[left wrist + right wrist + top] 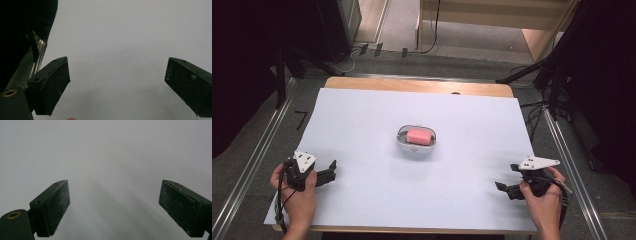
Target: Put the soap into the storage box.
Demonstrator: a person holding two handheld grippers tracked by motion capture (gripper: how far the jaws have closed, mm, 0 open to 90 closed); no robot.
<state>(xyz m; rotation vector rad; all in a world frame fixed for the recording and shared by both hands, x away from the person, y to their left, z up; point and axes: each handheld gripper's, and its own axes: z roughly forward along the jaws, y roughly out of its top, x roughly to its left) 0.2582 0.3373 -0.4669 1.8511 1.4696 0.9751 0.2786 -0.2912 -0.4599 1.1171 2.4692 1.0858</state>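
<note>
Your left gripper and right gripper: fingers released, empty, well apart from pink block already sitting in white dish; desk work looks finished or unstarted.

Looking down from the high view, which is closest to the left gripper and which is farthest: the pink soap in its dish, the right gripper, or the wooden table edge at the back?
From the left gripper, at the near left:
1. Pink soap in its white dish, mid-table.
2. Wooden table edge, at the back.
3. Right gripper, far across at the near right.
</note>
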